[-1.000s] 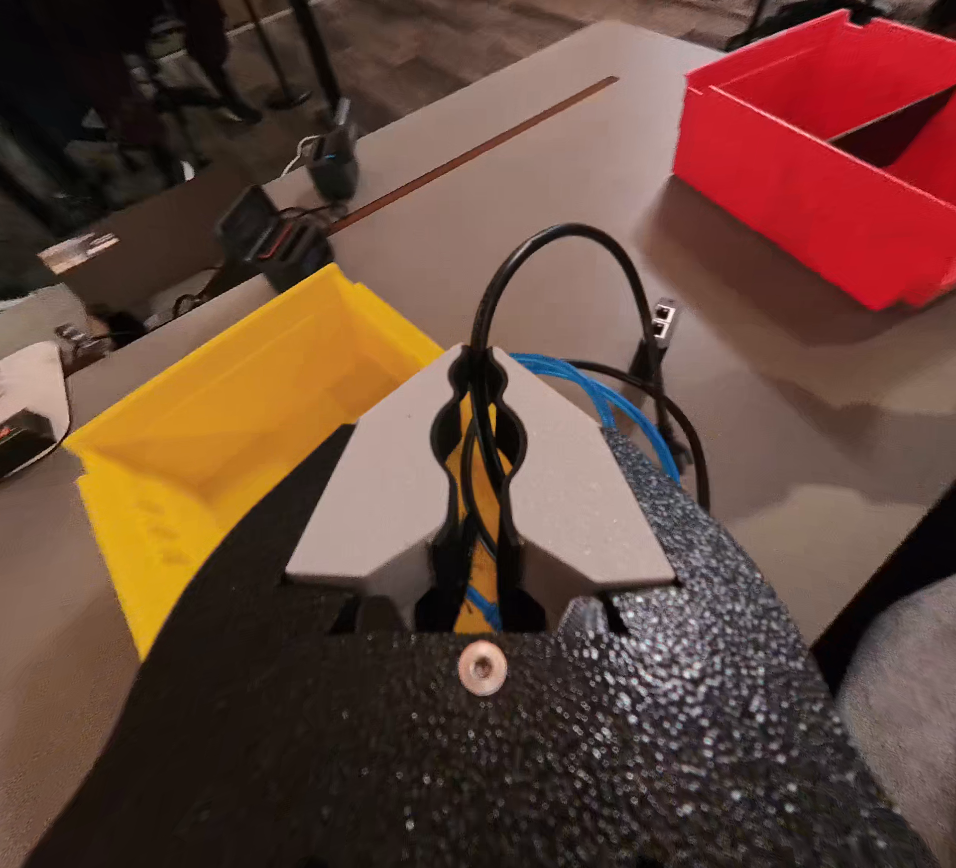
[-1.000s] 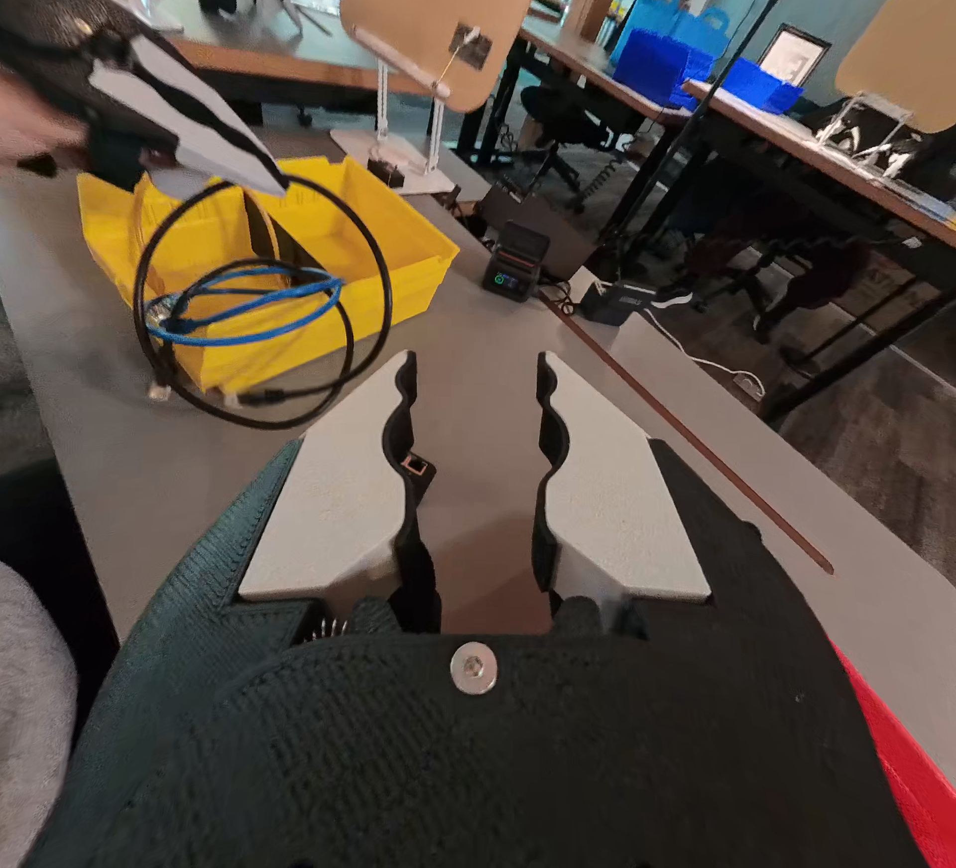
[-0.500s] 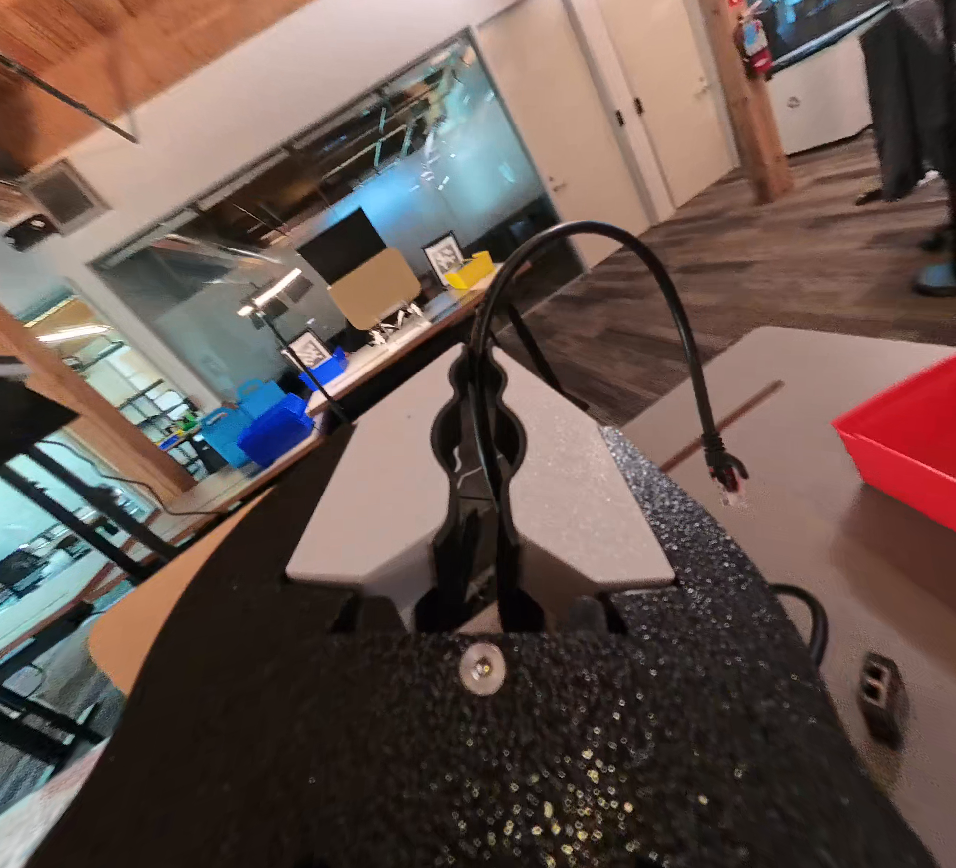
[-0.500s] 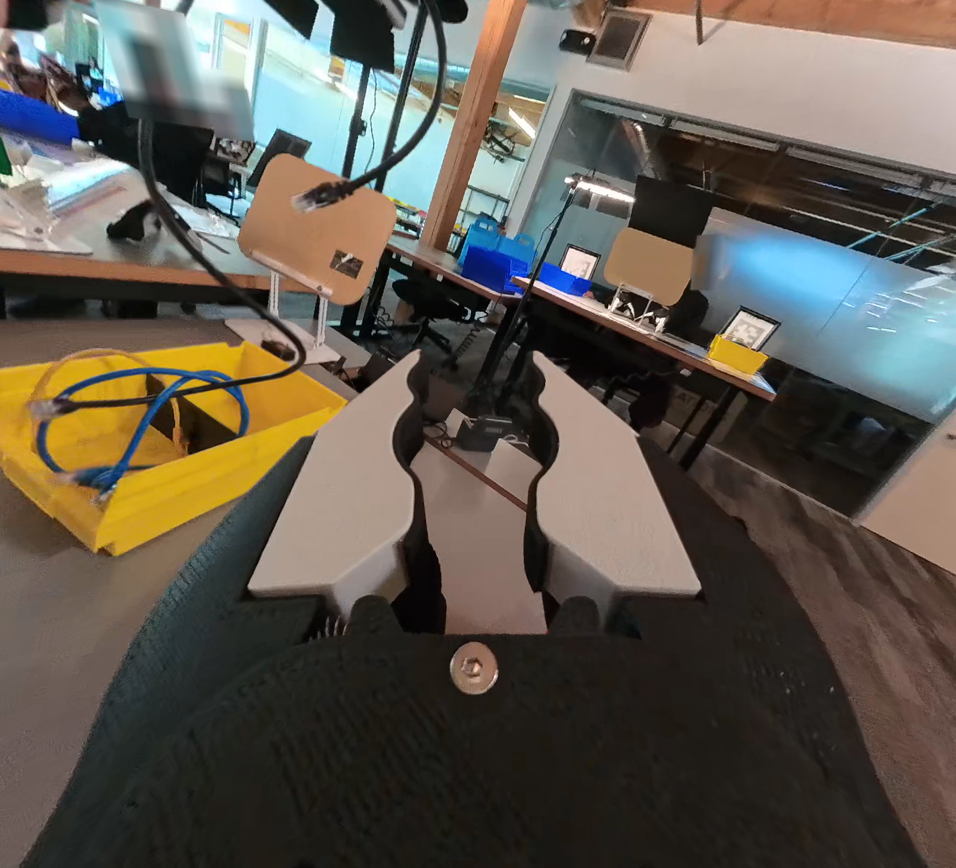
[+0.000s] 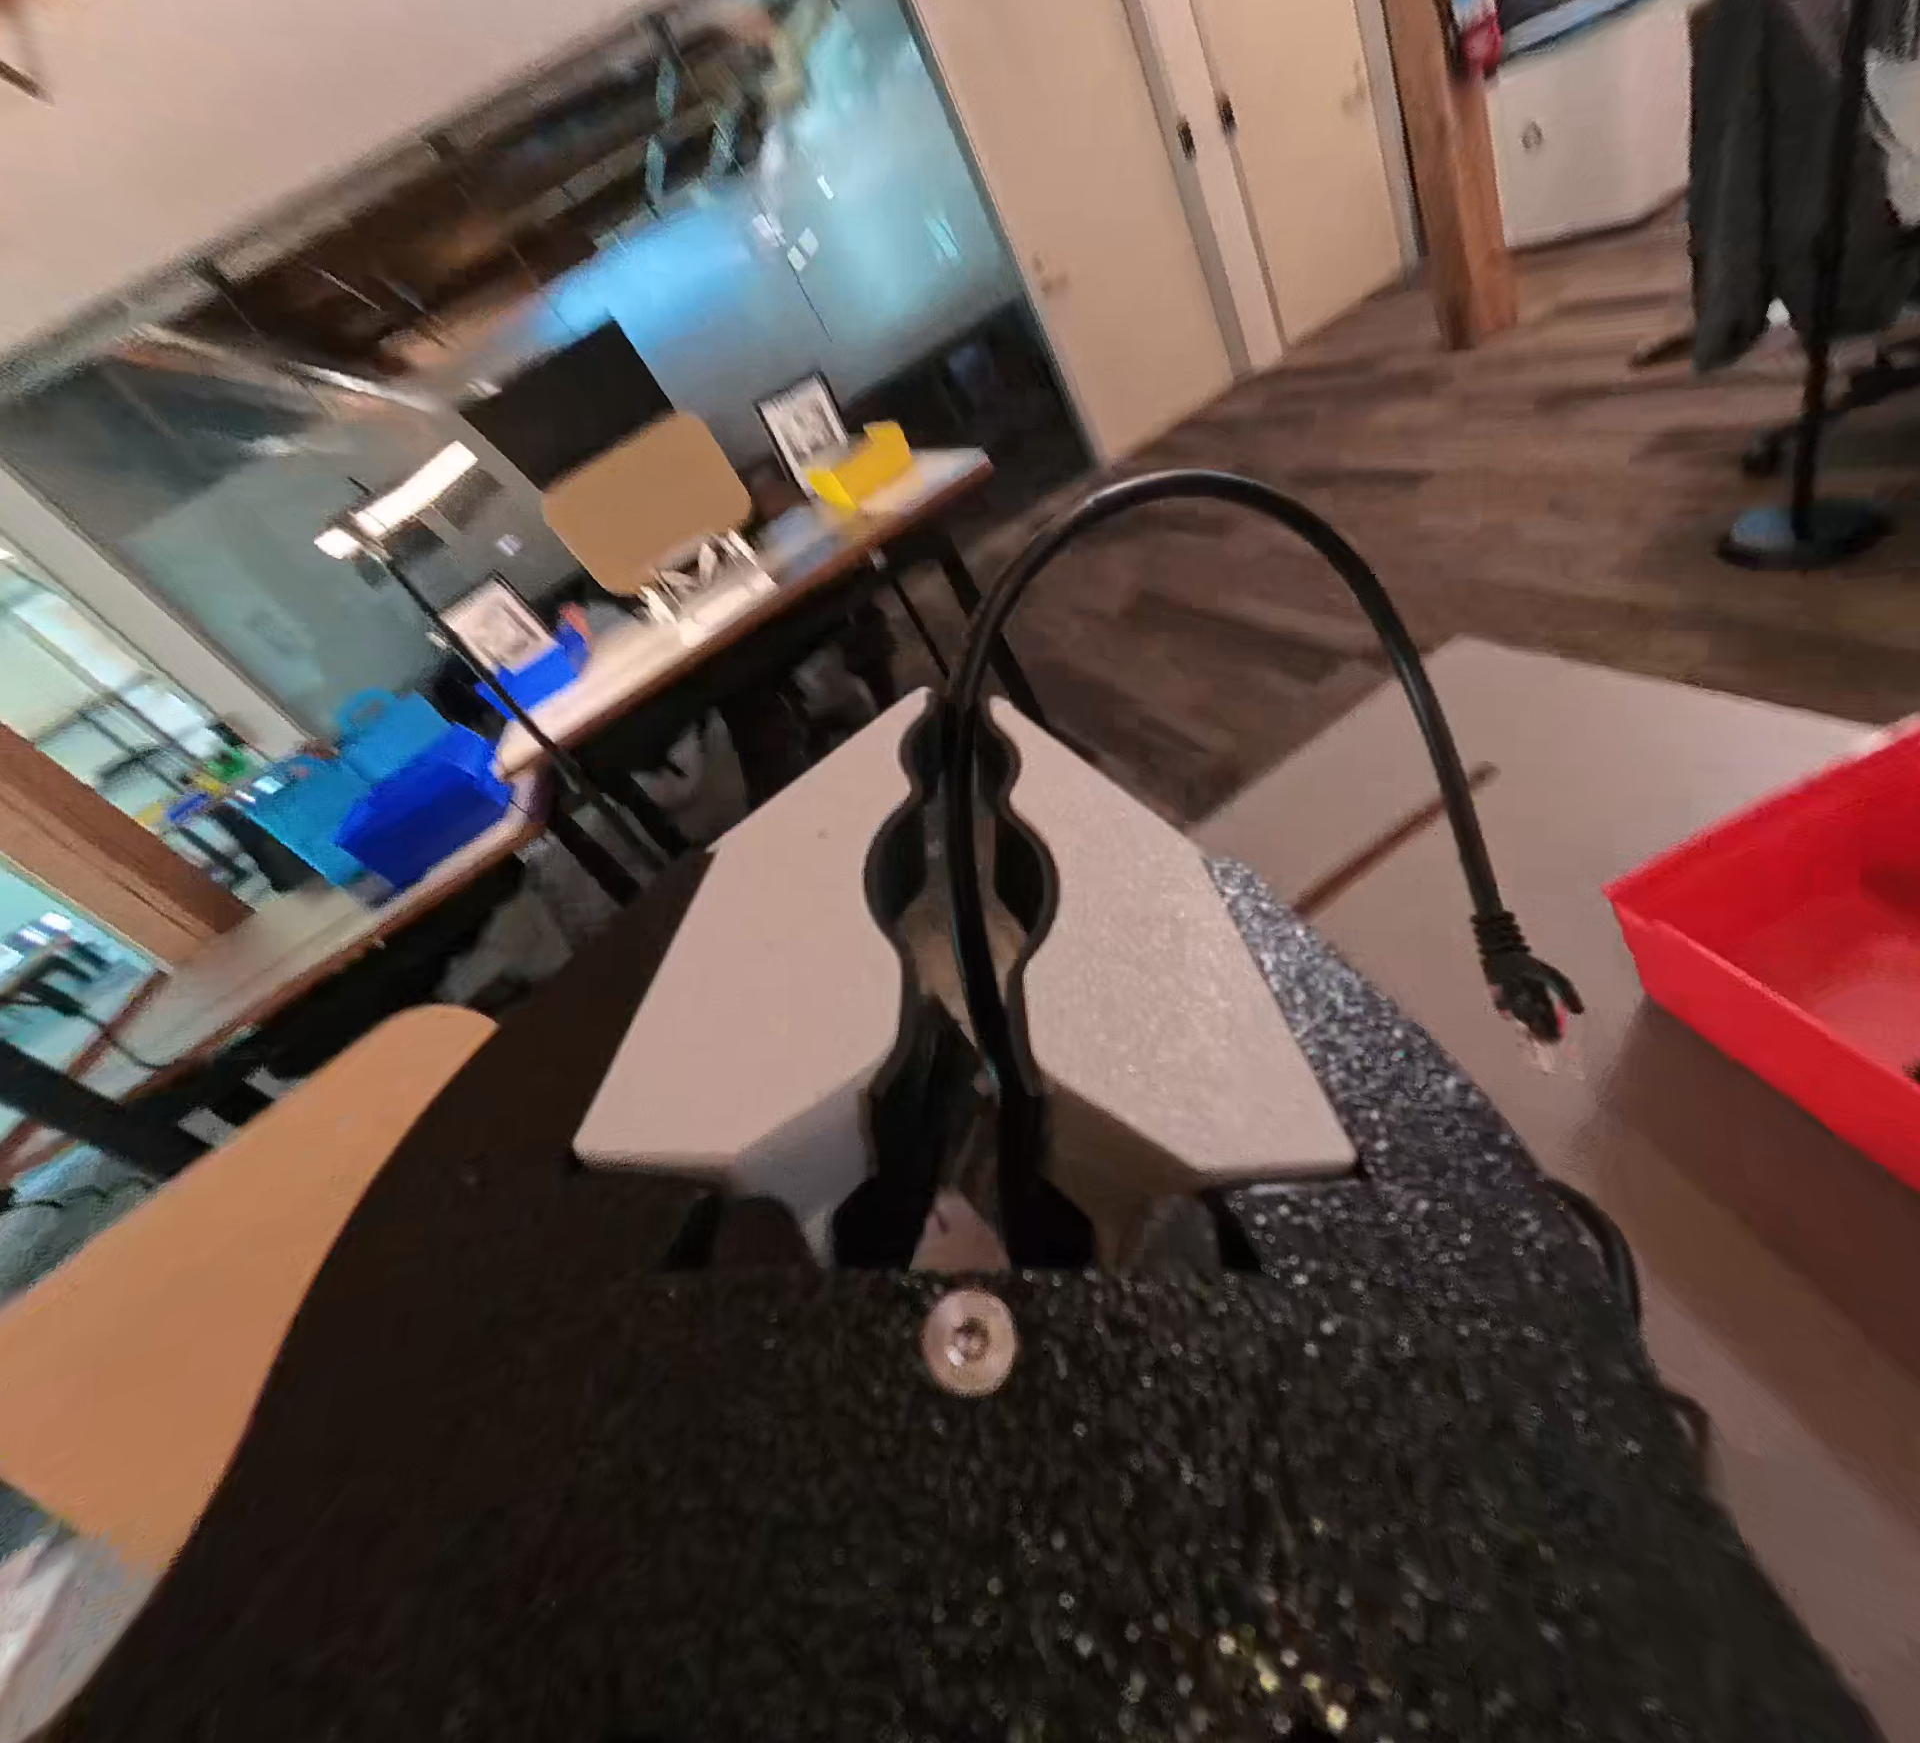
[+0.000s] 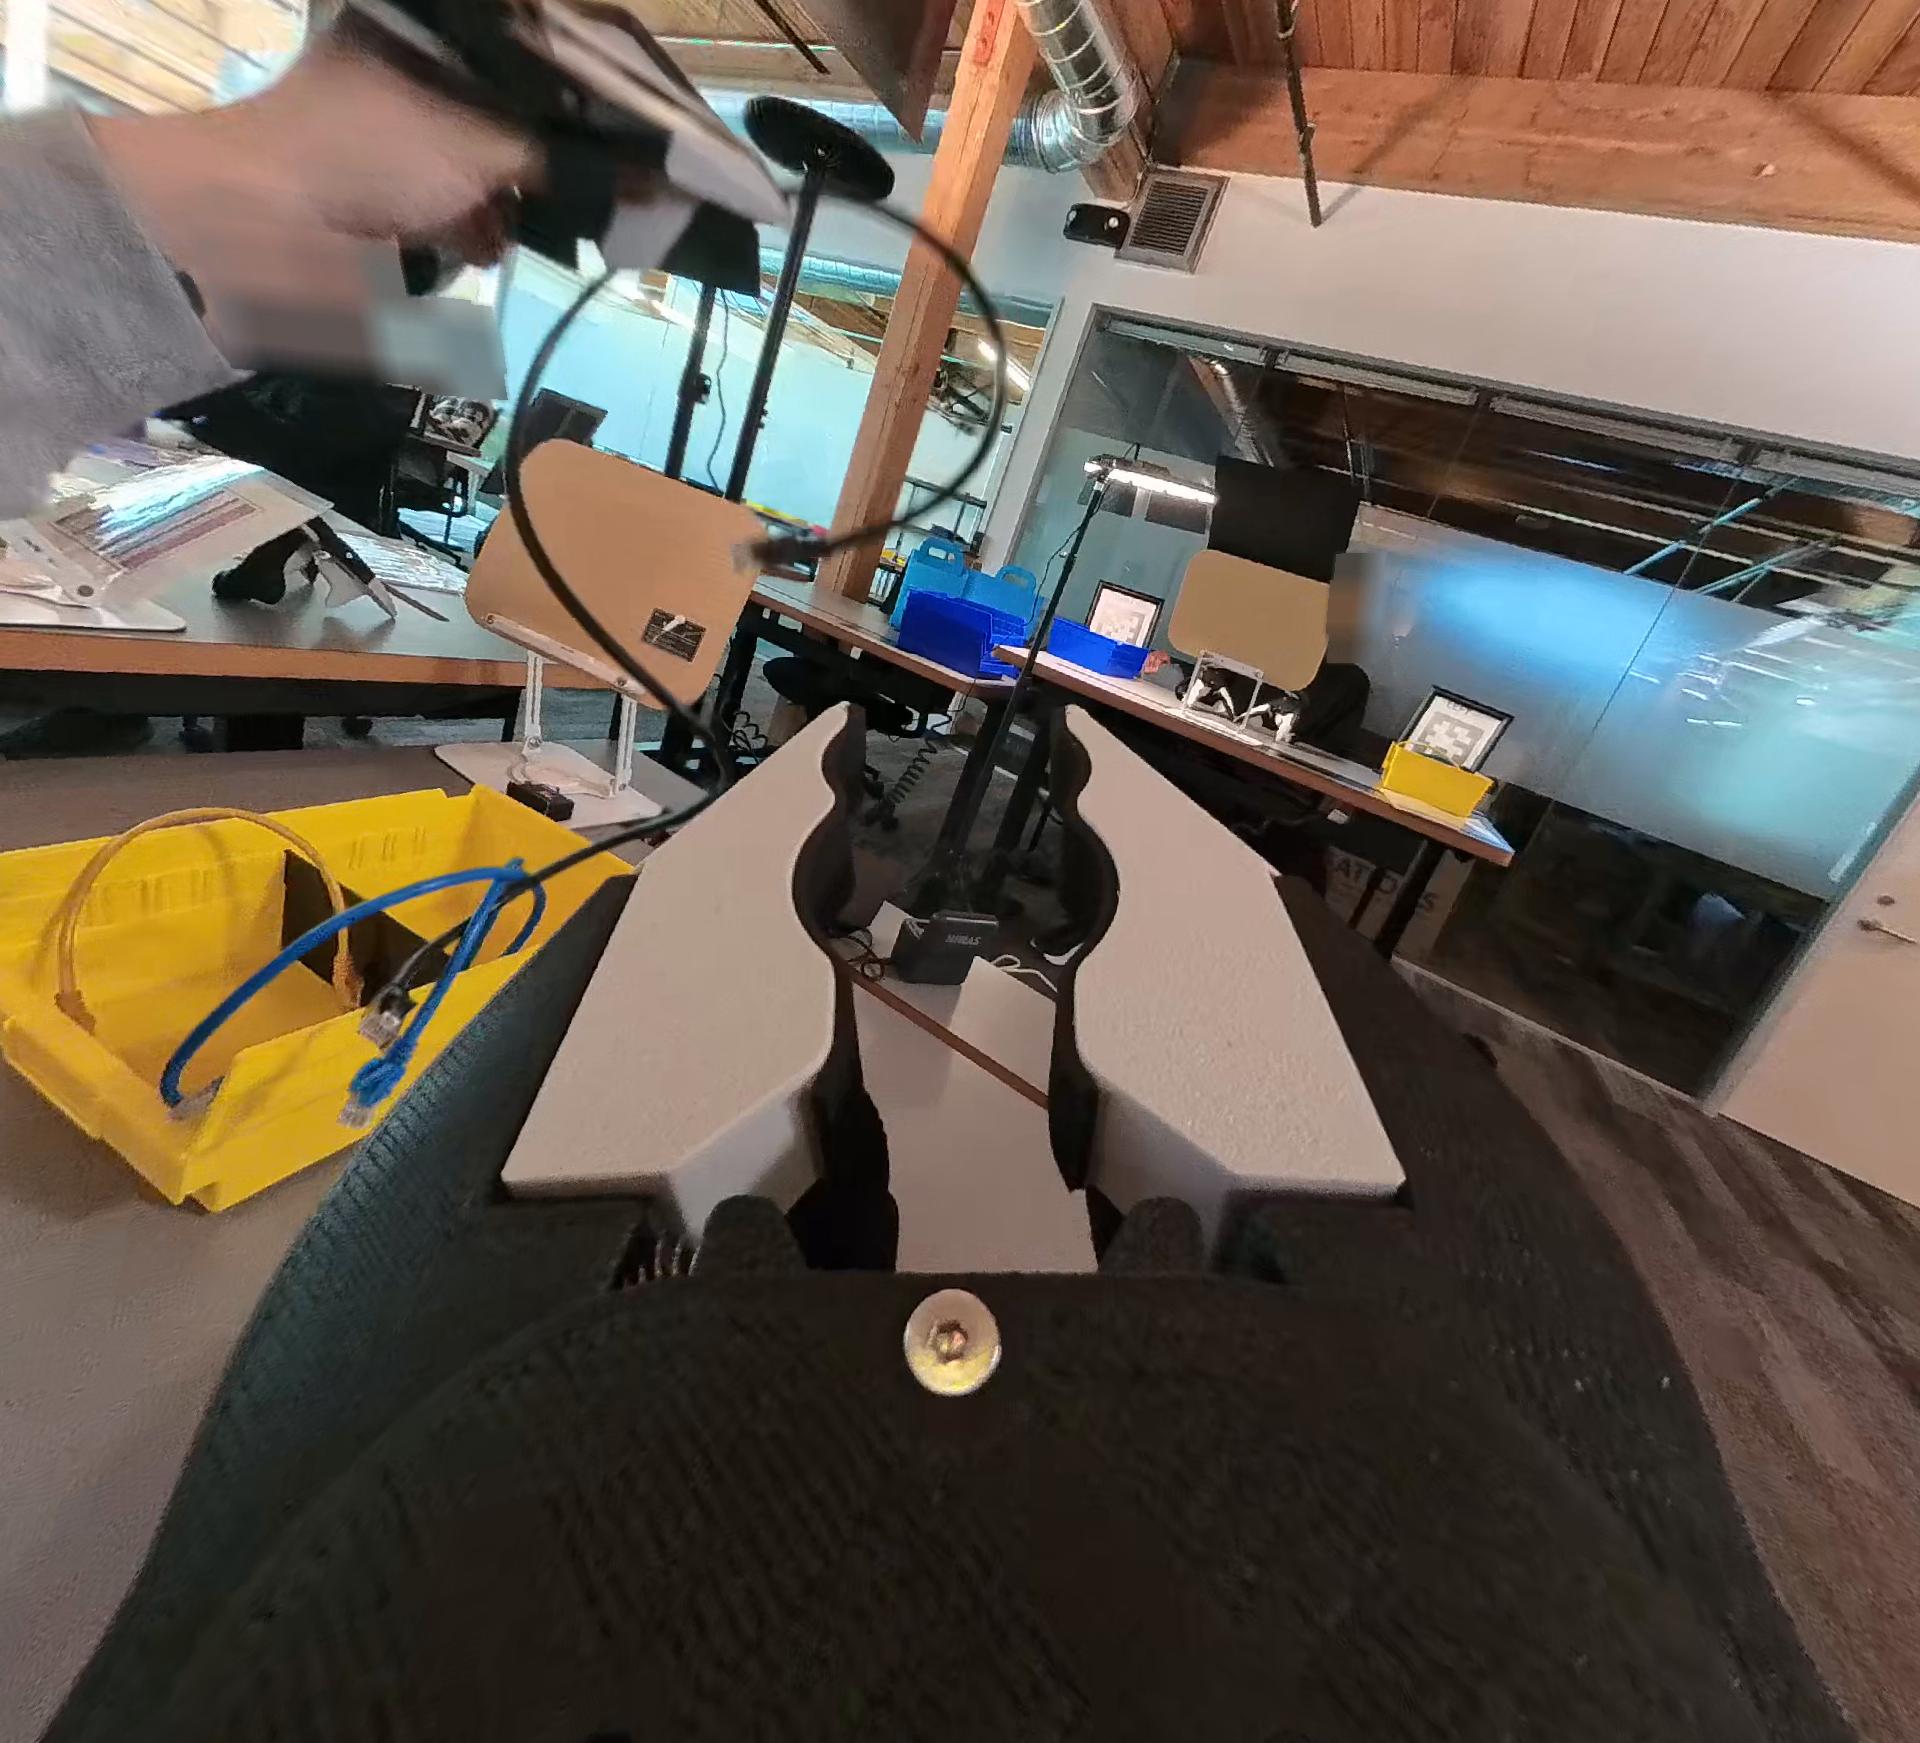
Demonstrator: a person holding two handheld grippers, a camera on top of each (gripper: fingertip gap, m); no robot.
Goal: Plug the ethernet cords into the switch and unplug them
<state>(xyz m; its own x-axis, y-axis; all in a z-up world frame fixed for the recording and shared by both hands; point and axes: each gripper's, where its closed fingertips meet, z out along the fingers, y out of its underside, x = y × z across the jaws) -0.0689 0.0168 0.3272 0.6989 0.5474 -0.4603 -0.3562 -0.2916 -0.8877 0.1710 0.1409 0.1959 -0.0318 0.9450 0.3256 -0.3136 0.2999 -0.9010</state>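
My left gripper [image 5: 956, 706] is shut on a black ethernet cord [image 5: 1247, 488]. The cord arcs up and right, and its plug [image 5: 1527, 997] hangs free above the grey table [image 5: 1558, 758]. In the right wrist view the left gripper [image 6: 665, 176] is raised at the upper left. The black cord [image 6: 540, 550] loops down from it, with one plug [image 6: 774, 550] in the air and the other end trailing into the yellow bin [image 6: 239, 1143]. A blue cord [image 6: 312, 955] and a yellow cord [image 6: 156, 852] lie in that bin. My right gripper [image 6: 956, 727] is open and empty. No switch shows.
A red bin [image 5: 1766, 945] stands on the table at the right. A small black device [image 6: 940, 945] sits at the table's far edge, beyond my right fingers. A person's hand [image 6: 343, 166] holds the left gripper. Other desks and stands fill the room behind. Some 30 cm of space lies between my two pairs of fingers.
My left gripper has lifted the black cord up and away from the yellow bin. The blue cord has fallen back into the bin. Both cameras have tilted up; the right gripper stays open.
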